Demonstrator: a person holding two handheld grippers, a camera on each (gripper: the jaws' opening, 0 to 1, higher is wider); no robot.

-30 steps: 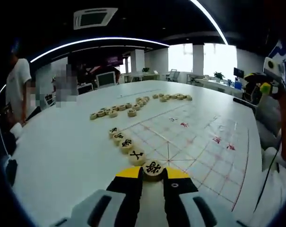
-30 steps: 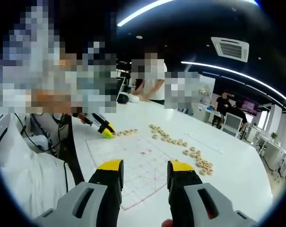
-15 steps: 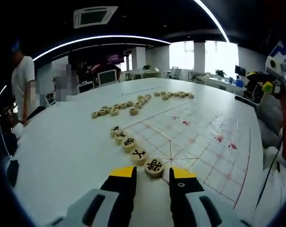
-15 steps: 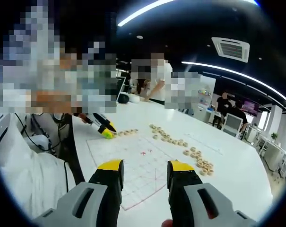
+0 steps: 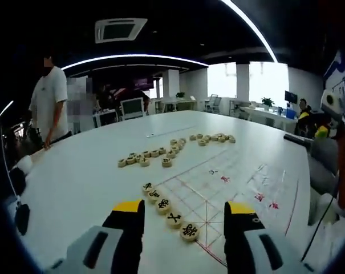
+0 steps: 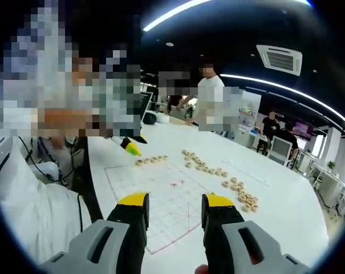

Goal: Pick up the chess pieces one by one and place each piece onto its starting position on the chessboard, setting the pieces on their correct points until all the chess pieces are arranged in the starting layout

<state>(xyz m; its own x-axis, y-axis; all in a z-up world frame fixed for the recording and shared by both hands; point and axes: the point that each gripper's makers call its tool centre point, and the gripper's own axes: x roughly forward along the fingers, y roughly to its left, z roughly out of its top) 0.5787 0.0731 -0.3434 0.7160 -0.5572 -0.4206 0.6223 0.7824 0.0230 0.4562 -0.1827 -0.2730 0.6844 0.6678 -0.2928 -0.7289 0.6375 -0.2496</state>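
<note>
Jaws wide apart on the left gripper [image 5: 183, 212], holding nothing, raised above the board [image 5: 240, 177]. In the left gripper view: five pieces [image 5: 167, 211] placed in a row along the near edge, the end one [image 5: 189, 232] between the yellow tips but untouched. Further off on the table [image 5: 75, 171], a loose cluster [image 5: 146, 161] and a second group [image 5: 212, 138], all off the board. Jaws apart and empty on the right gripper [image 6: 175, 206] too, hovering over the board's other side. In the right gripper view: the row [image 6: 150, 160] at the far edge, unplaced pieces [image 6: 235, 188] scattered to the right. Probably early going: five set, most left to place, the red side bare.
</note>
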